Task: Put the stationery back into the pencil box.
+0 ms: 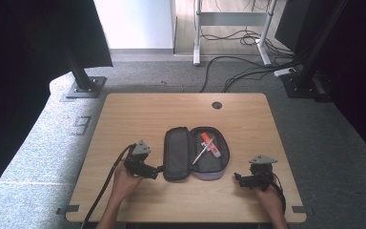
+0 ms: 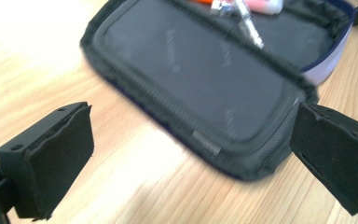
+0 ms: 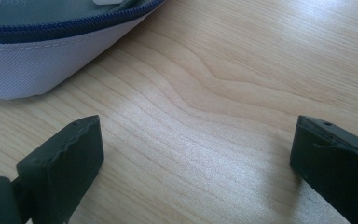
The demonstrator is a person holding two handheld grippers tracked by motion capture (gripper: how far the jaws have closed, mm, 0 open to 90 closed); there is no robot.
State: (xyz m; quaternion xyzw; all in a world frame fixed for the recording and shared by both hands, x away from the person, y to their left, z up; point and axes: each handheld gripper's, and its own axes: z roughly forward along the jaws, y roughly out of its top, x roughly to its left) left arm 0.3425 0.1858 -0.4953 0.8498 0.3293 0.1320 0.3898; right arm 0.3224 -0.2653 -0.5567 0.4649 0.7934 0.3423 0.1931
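Open pencil case (image 1: 196,153) with pens (image 1: 208,145)

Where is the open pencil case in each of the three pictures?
High view: the pencil case lies open at the middle of the table, between the two grippers.
Left gripper view: its dark open flap runs from top left to the right jaw.
Right gripper view: its pale outer wall with the blue zip sits in the top left corner.
Shared landmark: the light wood tabletop under the case.

Black claws (image 1: 159,168), grey plates, trailing cables
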